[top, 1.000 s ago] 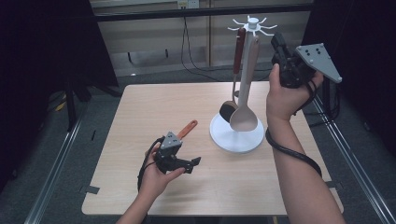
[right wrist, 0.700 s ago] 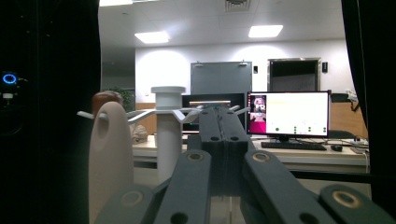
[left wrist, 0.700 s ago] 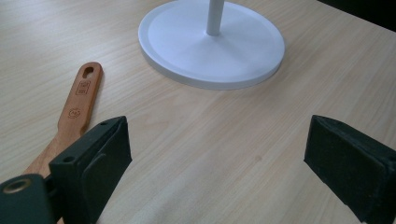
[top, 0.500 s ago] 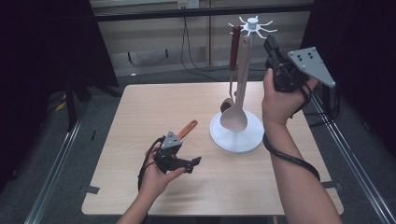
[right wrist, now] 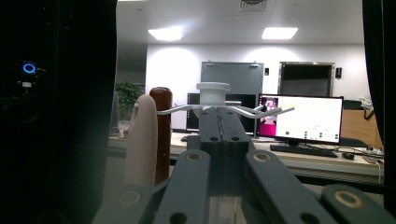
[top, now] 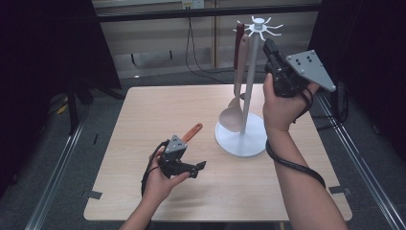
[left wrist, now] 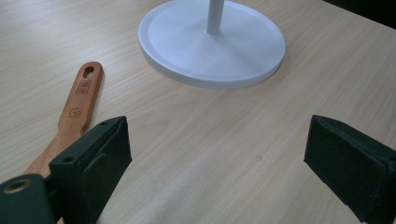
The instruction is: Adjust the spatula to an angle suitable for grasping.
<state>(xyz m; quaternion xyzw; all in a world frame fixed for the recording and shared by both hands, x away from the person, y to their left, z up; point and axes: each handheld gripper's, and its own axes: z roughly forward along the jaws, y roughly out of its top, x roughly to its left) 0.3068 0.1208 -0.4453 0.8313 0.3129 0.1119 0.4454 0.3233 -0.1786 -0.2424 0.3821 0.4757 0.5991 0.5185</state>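
The right gripper [top: 269,48] is being held high at the far right of the table [top: 143,115], just beside the top of the white utensil stand [top: 248,91], with its jaws pressed fully together and nothing between them. In the right gripper view the closed jaws are pointing straight at the stand's white cap [right wrist: 213,92], with thin wire hooks [right wrist: 177,110] spreading out to either side of it.

The left gripper [top: 194,167] is resting low over the near middle of the table in the person's left hand [top: 160,184], its jaws standing wide apart and holding nothing; bare wood is showing between them in the left gripper view.

As for writing, the wooden-handled utensil [left wrist: 77,112] lying on the table just left of that gripper is carrying a small stamped rectangular mark and a round mark below its hanging hole, both too small to read. A lit monitor [right wrist: 301,119] far behind the stand is showing text that is too blurred to read.

The stand is serving as the holder here: a pale spoon [top: 234,112] and a dark brown-handled utensil [top: 239,36] are hanging from hooks on its left side, the spoon's bowl dangling just above the round white base [top: 242,141]. Whether the bowl is touching the base cannot be told.
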